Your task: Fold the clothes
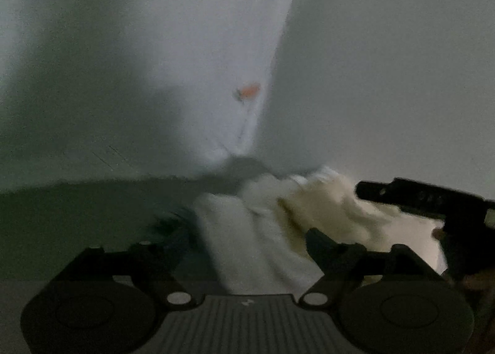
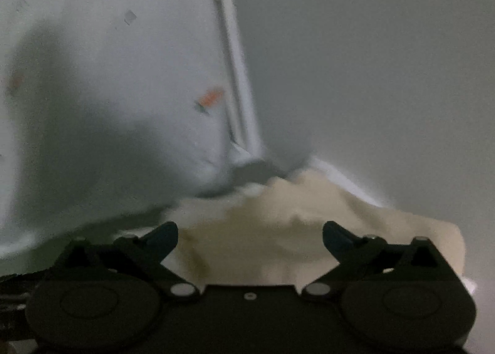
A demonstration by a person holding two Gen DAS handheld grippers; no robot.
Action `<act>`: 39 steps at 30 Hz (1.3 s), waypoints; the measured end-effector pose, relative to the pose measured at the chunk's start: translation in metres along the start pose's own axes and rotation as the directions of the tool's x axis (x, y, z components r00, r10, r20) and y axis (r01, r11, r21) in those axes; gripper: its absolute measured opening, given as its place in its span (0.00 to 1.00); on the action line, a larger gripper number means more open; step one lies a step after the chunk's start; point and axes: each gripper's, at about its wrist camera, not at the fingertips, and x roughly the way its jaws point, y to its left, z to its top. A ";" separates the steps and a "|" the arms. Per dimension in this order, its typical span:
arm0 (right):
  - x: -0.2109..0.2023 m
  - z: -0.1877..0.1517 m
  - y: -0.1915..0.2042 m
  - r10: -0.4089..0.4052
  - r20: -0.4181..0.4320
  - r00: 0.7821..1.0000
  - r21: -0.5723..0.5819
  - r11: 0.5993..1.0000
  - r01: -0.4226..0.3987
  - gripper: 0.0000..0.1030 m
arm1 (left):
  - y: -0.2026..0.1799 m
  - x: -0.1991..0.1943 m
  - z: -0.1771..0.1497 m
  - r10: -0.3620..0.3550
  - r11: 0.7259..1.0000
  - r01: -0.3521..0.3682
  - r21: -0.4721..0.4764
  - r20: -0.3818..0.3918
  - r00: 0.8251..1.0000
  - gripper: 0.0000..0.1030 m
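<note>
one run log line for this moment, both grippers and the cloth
left gripper: open, cream cloth between fingers | right gripper: open over cloth, not gripping | cloth: bunched by wall corner | fold: not started

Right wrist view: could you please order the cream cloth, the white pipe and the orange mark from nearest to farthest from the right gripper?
1. Cream cloth: piled right ahead of the open right gripper, between its fingers.
2. White pipe: beyond the cloth, running up the wall corner, centre.
3. Orange mark: on the wall just left of the pipe; too close to the pipe to rank surely.
</note>
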 end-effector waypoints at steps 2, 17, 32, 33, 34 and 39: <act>-0.025 -0.005 0.016 0.065 0.058 0.996 -0.006 0.998 -0.065 1.00 | 0.010 -0.035 0.003 0.077 0.997 -0.077 -0.014 0.080 0.994 0.92; -0.168 -0.027 0.146 0.357 0.219 0.908 -0.117 0.933 -0.339 1.00 | 0.025 -0.310 -0.037 0.388 0.921 -0.331 -0.208 0.587 0.711 1.00; -0.316 -0.138 0.278 0.406 0.000 0.914 -0.210 0.894 -0.397 1.00 | 0.090 -0.473 -0.125 0.542 0.839 -0.495 -0.227 0.257 0.800 1.00; -0.323 -0.145 0.282 0.397 -0.013 0.918 -0.208 0.897 -0.391 1.00 | 0.092 -0.482 -0.132 0.545 0.836 -0.502 -0.221 0.233 0.806 1.00; -0.330 -0.152 0.287 0.393 -0.026 0.919 -0.211 0.897 -0.389 1.00 | 0.093 -0.489 -0.138 0.548 0.834 -0.509 -0.211 0.213 0.809 1.00; -0.364 -0.185 0.309 0.346 -0.086 0.934 -0.249 0.901 -0.356 1.00 | 0.103 -0.525 -0.168 0.546 0.831 -0.519 -0.198 0.116 0.830 1.00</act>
